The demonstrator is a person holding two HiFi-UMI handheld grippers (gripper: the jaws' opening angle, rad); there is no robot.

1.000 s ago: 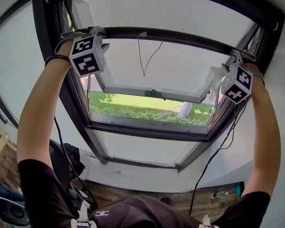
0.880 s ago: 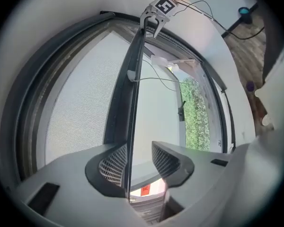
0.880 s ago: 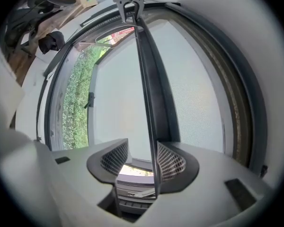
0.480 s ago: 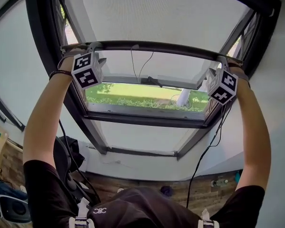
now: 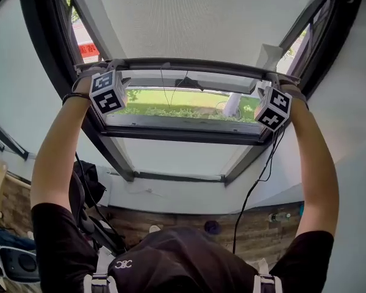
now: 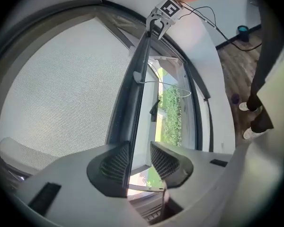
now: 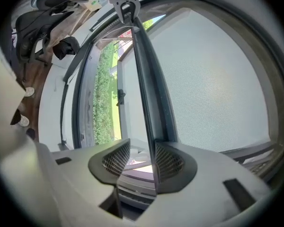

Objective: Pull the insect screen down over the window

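The left gripper was closing on the screen's dark bar. The bar's edge ran in between the jaws and lay against one pad, while the other pad stood clear of it. The right gripper was closing too, at the bar's other end. There the bar also lay against one pad, with a gap at the other, so neither gripper was clamped on it.

From the head view, both arms were raised, with one gripper at each end of the bar, which lay nearly level across the window. Above the bar, the grey mesh screen covered the upper part of the window. Below it a strip lay uncovered, showing grass outside. A thin cord hung in a loop from near the bar's middle. A black cable ran down from the right gripper toward the wooden floor.
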